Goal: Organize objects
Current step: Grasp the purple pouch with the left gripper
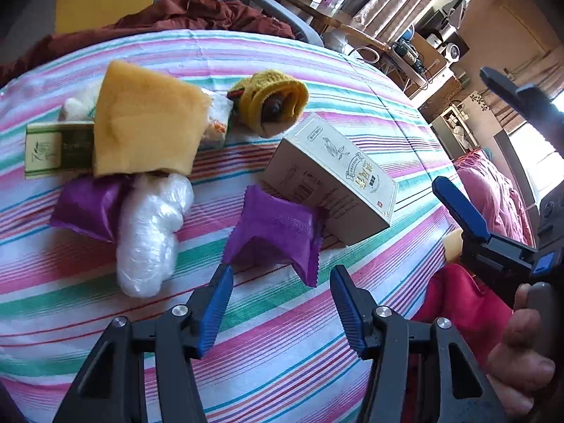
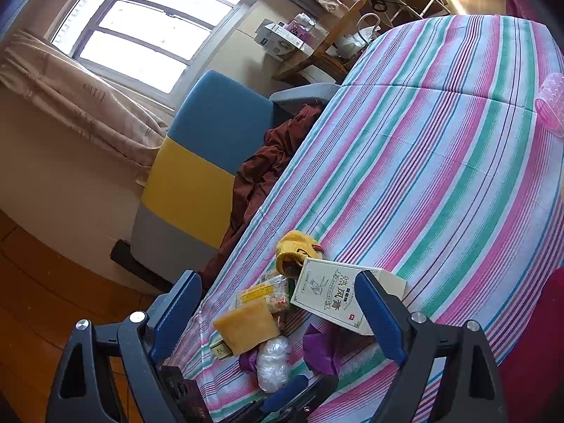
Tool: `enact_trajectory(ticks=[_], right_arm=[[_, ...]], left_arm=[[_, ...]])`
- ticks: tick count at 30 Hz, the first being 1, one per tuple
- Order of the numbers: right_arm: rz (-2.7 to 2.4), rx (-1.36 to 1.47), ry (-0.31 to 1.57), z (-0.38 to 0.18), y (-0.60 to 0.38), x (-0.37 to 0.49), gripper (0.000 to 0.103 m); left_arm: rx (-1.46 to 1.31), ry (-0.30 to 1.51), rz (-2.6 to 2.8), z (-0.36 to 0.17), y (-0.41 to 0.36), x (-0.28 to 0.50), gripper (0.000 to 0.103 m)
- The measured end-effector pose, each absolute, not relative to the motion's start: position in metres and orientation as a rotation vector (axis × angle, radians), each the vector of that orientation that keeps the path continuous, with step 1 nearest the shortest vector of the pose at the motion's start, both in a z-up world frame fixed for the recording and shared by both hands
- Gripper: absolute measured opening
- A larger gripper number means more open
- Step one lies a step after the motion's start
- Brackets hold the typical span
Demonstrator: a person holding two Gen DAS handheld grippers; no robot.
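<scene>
The left gripper [image 1: 282, 282] hovers with fingers apart and empty just short of the crinkled purple foil packet [image 1: 275, 232], which lies on the striped bed sheet [image 1: 352, 70] against the cream cardboard box [image 1: 331, 176]. Advance squarely and pinch the near edge only. The right gripper [image 2: 278, 317] waits wide open.

Left view: my camera rides behind the left gripper [image 1: 282, 282], tipped steeply down, close over the striped cloth [image 1: 282, 335].
Right view: from behind the right gripper [image 2: 278, 303], tilted less, facing the window [image 2: 151, 24] and chair [image 2: 211, 148].
Shared ground: both show the cream box [image 1: 331, 176] [image 2: 331, 292], yellow sponge [image 1: 148, 123] [image 2: 246, 328] and purple packet [image 1: 275, 229] [image 2: 317, 349].
Cross sight: each view catches the other gripper.
</scene>
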State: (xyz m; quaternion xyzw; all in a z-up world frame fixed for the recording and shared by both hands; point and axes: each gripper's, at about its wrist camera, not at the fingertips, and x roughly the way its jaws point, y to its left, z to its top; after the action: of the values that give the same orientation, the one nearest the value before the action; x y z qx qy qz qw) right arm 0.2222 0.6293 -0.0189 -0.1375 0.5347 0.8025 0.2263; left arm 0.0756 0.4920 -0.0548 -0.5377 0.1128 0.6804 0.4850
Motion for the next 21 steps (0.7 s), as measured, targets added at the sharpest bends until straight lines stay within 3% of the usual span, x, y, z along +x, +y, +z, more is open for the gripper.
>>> enact_trajectory(ticks=[3, 7, 12, 14, 15, 21], right_arm=[[2.209, -0.385, 1.471, -0.019, 0.629, 0.222, 0.09], [2.203, -0.39, 1.478, -0.02, 0.629, 0.222, 0.09], [2.205, -0.392, 1.483, -0.02, 0.629, 0.221, 0.09], [2.206, -0.4, 1.477, -0.02, 0.629, 0.221, 0.09], [2.208, -0.403, 1.474, -0.02, 0.629, 0.22, 0.091], [2.209, -0.427, 1.446, -0.019, 0.629, 0.217, 0.09]], left_arm=[[-1.219, 0.323, 1.654, -0.045, 0.493, 0.079, 0.06], [-1.089, 0.448, 1.65, -0.041, 0.508, 0.089, 0.077], [-1.06, 0.542, 1.651, -0.056, 0.534, 0.086, 0.078], [-1.068, 0.554, 1.626, -0.064, 0.543, 0.083, 0.072], [-1.076, 0.564, 1.615, -0.071, 0.546, 0.083, 0.052], [-0.994, 0.595, 1.601, -0.069, 0.532, 0.091, 0.046]])
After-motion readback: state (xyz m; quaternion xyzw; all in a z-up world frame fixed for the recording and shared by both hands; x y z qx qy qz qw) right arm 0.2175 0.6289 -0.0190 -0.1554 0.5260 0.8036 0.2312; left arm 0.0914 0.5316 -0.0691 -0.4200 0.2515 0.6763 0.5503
